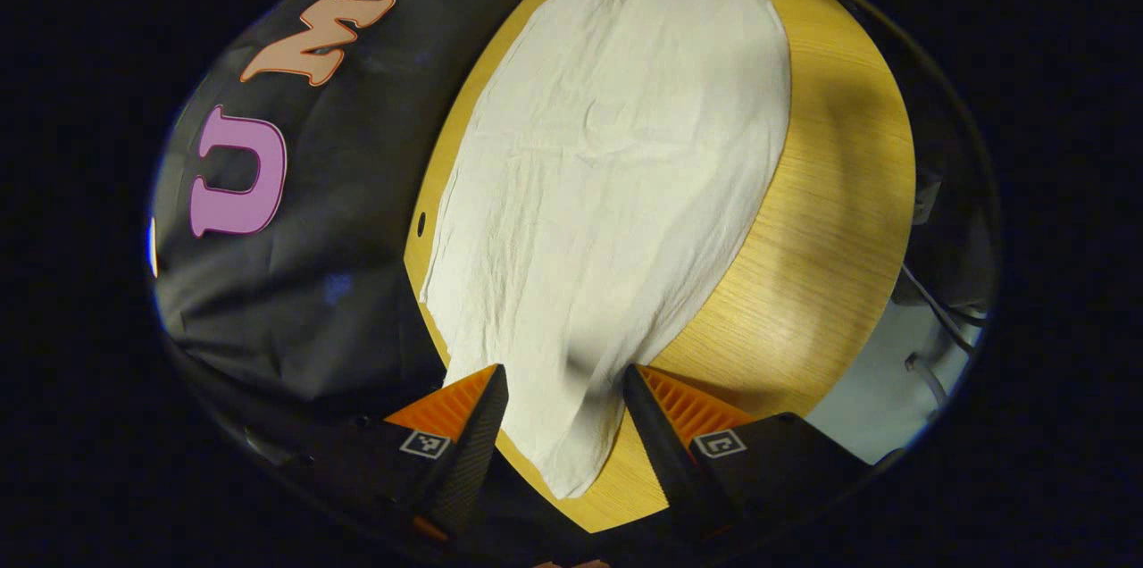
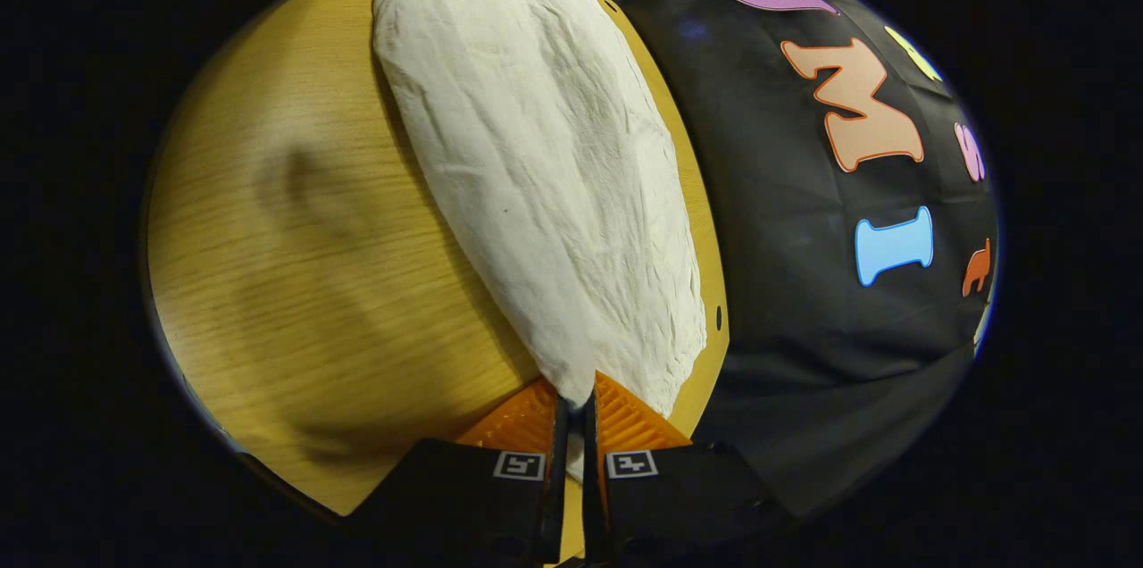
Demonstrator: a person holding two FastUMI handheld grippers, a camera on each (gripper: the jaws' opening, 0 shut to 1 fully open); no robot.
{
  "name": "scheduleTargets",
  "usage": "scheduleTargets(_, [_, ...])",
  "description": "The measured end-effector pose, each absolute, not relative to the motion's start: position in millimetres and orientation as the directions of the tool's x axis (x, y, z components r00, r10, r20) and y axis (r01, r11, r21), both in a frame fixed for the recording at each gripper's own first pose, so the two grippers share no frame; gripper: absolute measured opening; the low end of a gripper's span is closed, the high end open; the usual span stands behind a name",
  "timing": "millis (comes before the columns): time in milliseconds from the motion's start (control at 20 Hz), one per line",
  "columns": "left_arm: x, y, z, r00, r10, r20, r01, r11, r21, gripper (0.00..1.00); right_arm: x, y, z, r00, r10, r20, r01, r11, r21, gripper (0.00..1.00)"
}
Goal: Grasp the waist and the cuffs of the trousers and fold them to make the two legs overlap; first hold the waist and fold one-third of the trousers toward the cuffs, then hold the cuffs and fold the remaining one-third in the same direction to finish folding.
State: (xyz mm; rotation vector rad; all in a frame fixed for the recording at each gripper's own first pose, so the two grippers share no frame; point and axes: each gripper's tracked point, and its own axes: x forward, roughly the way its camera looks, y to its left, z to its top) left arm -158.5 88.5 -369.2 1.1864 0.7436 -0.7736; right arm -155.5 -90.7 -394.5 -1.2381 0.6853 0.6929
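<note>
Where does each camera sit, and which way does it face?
Left gripper view: rides the left gripper, looking along the trousers on the table; its fingers are spread either side of the cloth end.
Right gripper view: rides the right gripper, looking along the trousers from an end; its fingers are pinched on the cloth.
Shared: trousers, table.

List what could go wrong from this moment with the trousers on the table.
1. The left tongs are open astride the trousers; lifting now would likely raise one end alone and skew the fold.
2. The right tongs pinch only a narrow corner, which may slip.
3. The cloth lies near the edge of the table and could slide off.
</note>
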Motion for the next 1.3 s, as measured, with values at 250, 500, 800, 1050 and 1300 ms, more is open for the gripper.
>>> scheduleTargets(250, [-158.7, 83.7, -378.7, 0.530, -0.119, -0.840, 0.842, 0.191, 0.505, 0.49, -154.2, -91.4, -391.5, 0.616, 0.095, -0.782, -0.782, 0.191, -0.593, 0.11])
scheduleTargets(500, [-168.2, 82.9, -385.9, 0.479, -0.100, -0.872, 0.866, 0.218, 0.451, 0.19, -153.6, -90.6, -389.8, 0.617, 0.095, -0.781, -0.781, 0.192, -0.594, 0.07])
scheduleTargets(800, [-168.7, 84.8, -387.8, 0.480, -0.066, -0.875, 0.862, 0.220, 0.456, 0.00, -153.2, -91.3, -387.7, 0.595, 0.097, -0.798, -0.795, 0.215, -0.567, 0.11])
scheduleTargets(1050, [-157.6, 91.3, -379.6, 0.479, -0.038, -0.877, 0.855, 0.249, 0.456, 0.00, -131.0, -93.0, -360.3, 0.632, 0.112, -0.767, -0.766, 0.234, -0.598, 0.11])
scheduleTargets(1300, [-113.9, 87.5, -353.1, 0.554, -0.017, -0.833, 0.796, 0.305, 0.523, 0.00, -96.7, -86.8, -329.9, 0.686, 0.139, -0.714, -0.723, 0.244, -0.647, 0.11])
